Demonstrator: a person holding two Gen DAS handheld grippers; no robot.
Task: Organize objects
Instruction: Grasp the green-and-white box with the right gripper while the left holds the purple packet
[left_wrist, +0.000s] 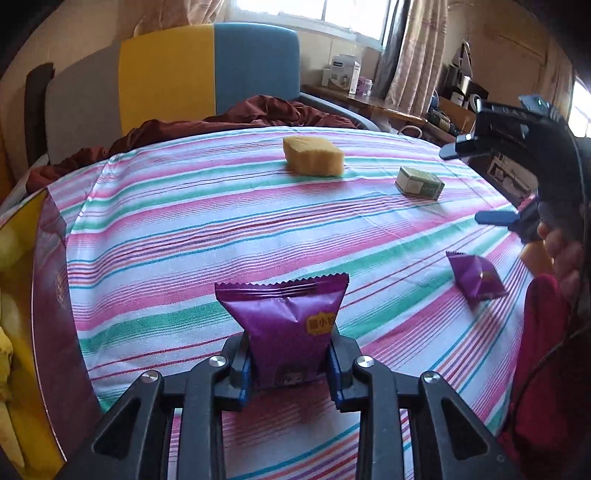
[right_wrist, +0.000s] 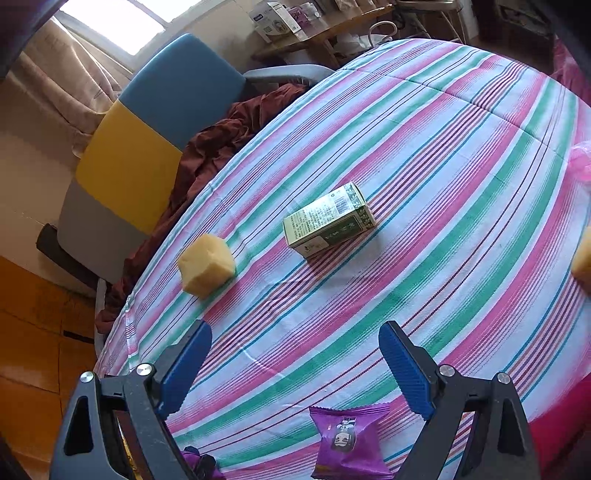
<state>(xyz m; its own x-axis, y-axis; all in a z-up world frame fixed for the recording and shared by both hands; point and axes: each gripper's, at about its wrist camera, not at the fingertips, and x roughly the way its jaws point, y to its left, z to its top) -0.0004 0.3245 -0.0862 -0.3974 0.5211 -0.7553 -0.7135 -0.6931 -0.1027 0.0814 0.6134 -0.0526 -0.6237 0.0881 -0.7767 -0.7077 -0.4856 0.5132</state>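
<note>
The left gripper (left_wrist: 290, 365) is clamped on a purple foil snack packet (left_wrist: 286, 325), which stands upright between the blue pads above the striped pink, green and white tablecloth (left_wrist: 207, 236). The right gripper (right_wrist: 295, 365) has its jaws spread wide, with nothing between them; it hangs over the cloth. A second purple foil packet (right_wrist: 349, 441) lies flat on the cloth just below its fingers. Farther out, a yellow sponge block (right_wrist: 206, 266) and a green and white carton (right_wrist: 328, 219) rest apart on the cloth. A maroon and yellow box (left_wrist: 44, 314) stands at the table's left edge.
</note>
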